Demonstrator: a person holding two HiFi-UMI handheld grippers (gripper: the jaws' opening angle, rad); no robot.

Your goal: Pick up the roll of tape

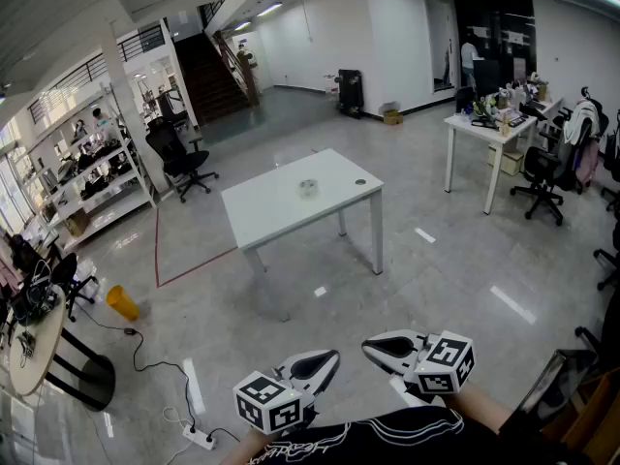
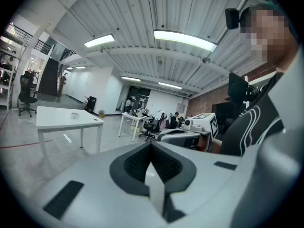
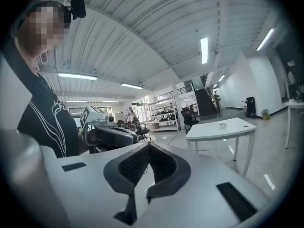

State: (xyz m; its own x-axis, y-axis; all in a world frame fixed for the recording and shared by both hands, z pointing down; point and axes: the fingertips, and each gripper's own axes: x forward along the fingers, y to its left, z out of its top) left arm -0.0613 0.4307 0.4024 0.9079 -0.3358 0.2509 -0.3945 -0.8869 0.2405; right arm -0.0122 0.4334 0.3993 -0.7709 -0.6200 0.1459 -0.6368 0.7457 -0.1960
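White rectangular table (image 1: 266, 216) carries the small pale roll of tape (image 1: 308, 187), well ahead of your jaws and untouched. Your left gripper (image 1: 332, 358) and right gripper (image 1: 368, 347) both have jaws together, empty; approach, opening and grasp all remain.

Nothing legible is showing anywhere around me. The left cube (image 1: 269, 402) on my left tongs (image 1: 332, 356) and the right cube (image 1: 446, 361) on my right tongs (image 1: 368, 347) are carrying only black-and-white square patterns, with no letters or digits. White lettering is running along the lower edge of my black shirt (image 1: 312, 444) in the head view, but it is too small and too cut off for me to read.
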